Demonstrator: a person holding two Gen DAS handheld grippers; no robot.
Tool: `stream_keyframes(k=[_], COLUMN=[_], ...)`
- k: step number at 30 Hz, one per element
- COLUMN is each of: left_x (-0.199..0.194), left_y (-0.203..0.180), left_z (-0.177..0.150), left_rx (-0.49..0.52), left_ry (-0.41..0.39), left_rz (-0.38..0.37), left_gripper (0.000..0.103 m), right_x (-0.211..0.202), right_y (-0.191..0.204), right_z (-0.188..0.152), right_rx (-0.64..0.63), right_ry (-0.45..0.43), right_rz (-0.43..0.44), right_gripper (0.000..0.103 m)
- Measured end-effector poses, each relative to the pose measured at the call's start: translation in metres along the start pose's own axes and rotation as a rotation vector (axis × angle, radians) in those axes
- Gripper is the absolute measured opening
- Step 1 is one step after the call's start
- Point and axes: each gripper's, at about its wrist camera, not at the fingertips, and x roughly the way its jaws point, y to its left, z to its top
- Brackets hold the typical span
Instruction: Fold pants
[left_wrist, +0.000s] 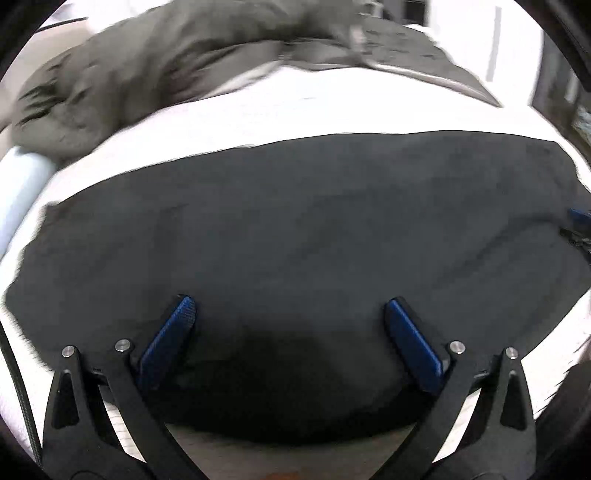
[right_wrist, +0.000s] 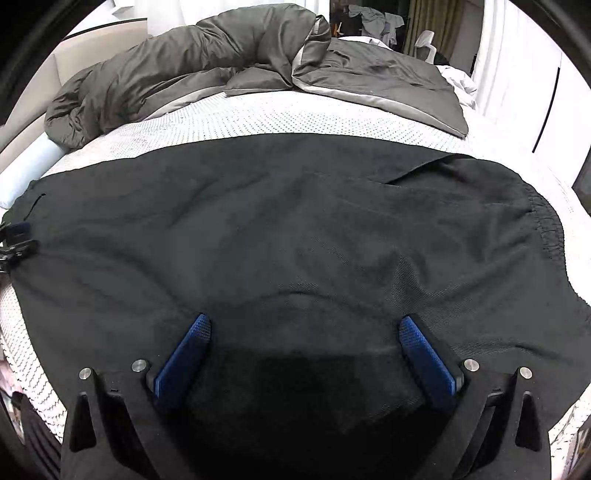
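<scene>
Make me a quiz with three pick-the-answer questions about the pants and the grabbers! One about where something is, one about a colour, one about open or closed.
1. Where do the black pants lie?
A. on the white mattress
B. on a chair
C. on the floor

2. What colour are the finger pads of the right gripper?
A. red
B. blue
C. yellow

3. How is the left gripper?
A. shut on the pants
B. shut on nothing
C. open

Answers:
1 A, the pants are spread flat on the dotted white mattress, in front of the grey duvet.
2 B, both pads show textured blue against the black fingers.
3 C, its two fingers stand wide apart over the pants, with nothing pinched between them.
</scene>
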Motion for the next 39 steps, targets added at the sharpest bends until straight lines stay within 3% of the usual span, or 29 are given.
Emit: stream_keyframes(k=[2,5,7,11,13,16,19,20,22,24,26,30,33,36,39], left_x=[-0.012,-0.026,-0.022,0.003,0.010,0.047,0.055,0.057,0.058,0.059,0.055,0.043,0.029,0.026,0.042], left_y=[0.017,0.011,0.004,-0.015,-0.037,-0.059,-0.045,-0.036,-0.013,0.008,0.025,0.021,0.007,-0.029,-0.082], left_z=[-0.012,-0.021,-0.011,0.039,0.053,0.077,0.076,0.076,0.070,0.065,0.061,0.059,0.068,0.084,0.102], left_rx=[-0.007,0.012,0.009,0.045,0.104,0.144,0.080,0.067,0.044,-0.017,-0.076,-0.096,-0.099,-0.056,0.065], left_ry=[0.000,0.001,0.014,-0.029,-0.038,0.033,0.036,0.031,0.021,0.029,0.040,0.036,-0.015,-0.016,0.008], left_rz=[-0.082,-0.045,-0.017,-0.144,-0.128,-0.082,-0.085,-0.053,0.068,0.092,0.059,0.048,-0.058,-0.118,-0.162], left_gripper=[0.091,0.089,0.088,0.086,0.085,0.060,0.054,0.048,0.048,0.048,0.048,0.048,0.049,0.056,0.070], right_x=[0.004,0.003,0.005,0.004,0.003,0.004,0.002,0.002,0.002,0.002,0.000,-0.005,-0.029,-0.041,-0.025], right_y=[-0.009,-0.009,-0.020,-0.022,-0.022,-0.023,-0.023,-0.023,-0.023,-0.024,-0.025,-0.023,-0.017,0.004,0.048], right_z=[0.002,-0.004,0.001,0.001,0.001,0.001,-0.001,-0.001,-0.001,-0.002,-0.004,0.001,0.012,0.037,0.074], right_rx=[0.005,0.012,0.023,0.028,0.025,0.022,0.017,0.016,0.016,0.016,0.015,0.028,0.046,0.011,-0.101], right_ry=[-0.006,-0.021,-0.031,-0.051,-0.055,-0.053,-0.053,-0.054,-0.061,-0.066,-0.067,-0.058,-0.099,-0.104,-0.057], right_rz=[0.011,0.011,0.013,0.012,0.013,0.015,0.017,0.018,0.020,0.020,0.021,0.004,0.053,0.086,0.108], right_gripper=[0.102,0.102,0.102,0.102,0.102,0.102,0.102,0.102,0.102,0.102,0.102,0.102,0.102,0.102,0.102])
